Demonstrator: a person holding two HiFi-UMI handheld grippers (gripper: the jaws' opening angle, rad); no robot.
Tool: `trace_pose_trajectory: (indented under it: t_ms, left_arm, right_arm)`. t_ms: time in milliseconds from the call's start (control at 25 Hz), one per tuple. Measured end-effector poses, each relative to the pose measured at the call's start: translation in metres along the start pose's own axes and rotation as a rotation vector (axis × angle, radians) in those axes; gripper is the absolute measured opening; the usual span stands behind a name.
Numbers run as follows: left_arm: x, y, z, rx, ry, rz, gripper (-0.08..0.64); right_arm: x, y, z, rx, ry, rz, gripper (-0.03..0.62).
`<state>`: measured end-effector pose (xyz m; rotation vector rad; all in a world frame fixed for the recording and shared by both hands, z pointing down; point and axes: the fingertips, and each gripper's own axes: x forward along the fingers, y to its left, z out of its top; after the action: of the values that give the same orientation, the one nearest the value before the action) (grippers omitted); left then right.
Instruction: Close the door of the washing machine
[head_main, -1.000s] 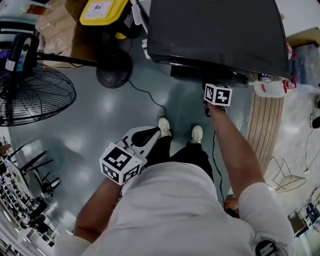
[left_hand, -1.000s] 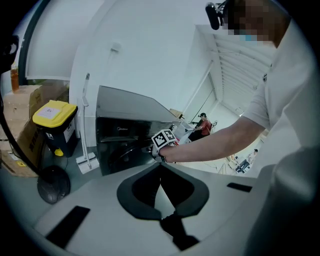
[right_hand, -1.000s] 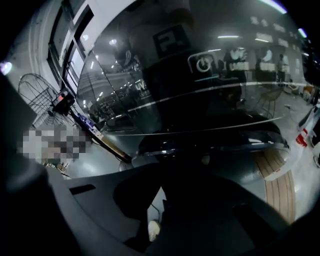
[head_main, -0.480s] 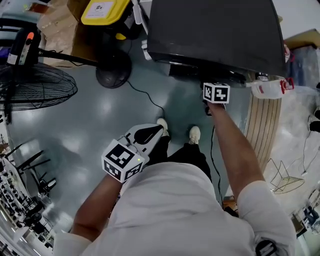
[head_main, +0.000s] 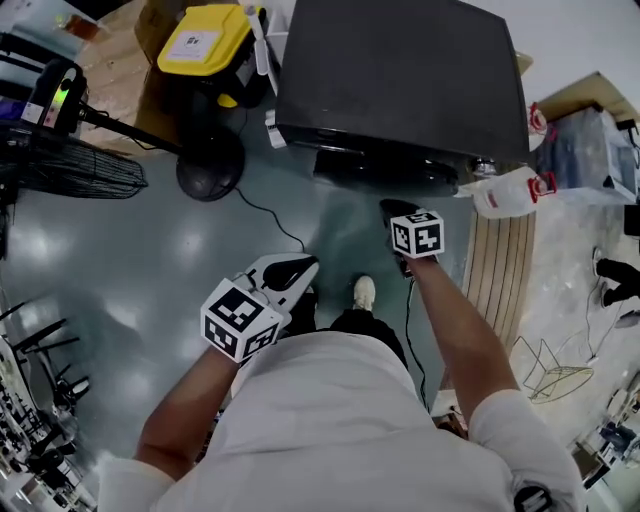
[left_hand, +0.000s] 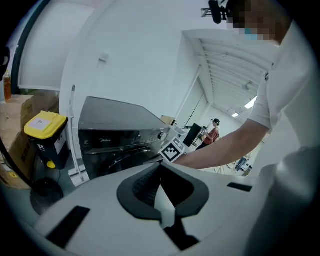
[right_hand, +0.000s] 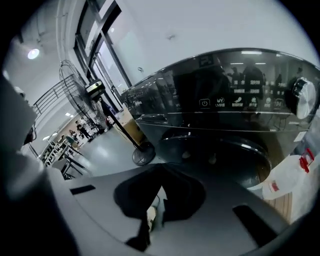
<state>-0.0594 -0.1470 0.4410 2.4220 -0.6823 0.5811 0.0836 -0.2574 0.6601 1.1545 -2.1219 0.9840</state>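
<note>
On washing machine (left_hand: 120, 120) front, "Midea" badge (left_hand: 104, 140)

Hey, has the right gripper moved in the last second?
Yes. The right gripper has pulled back from the front of the black washing machine, toward the person.
</note>
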Motion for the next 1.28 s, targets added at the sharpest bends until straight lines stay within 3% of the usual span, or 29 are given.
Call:
trace_pose_trajectory:
  t_ms: [480,720,1280]
  left_arm:
    - [0.017,-0.050,-0.001,0.002,-0.031,-0.001,0.017]
    - [0.027,-0.068,0.000,0.004,-0.051,0.028,0.017]
    - [0.038,-0.104,-0.018,-0.004,-0.085,0.083,0.017]
  right_arm:
    - [-0.133,0.031,-0.040,-0.062,-0.043,0.083,0.008]
    - [-0.190,0.038,-0.052,-0.164,-0.056,0.110,0.008]
    - [-0.263,0.042,-0.056,-0.240,-0.142,0.139,0.008]
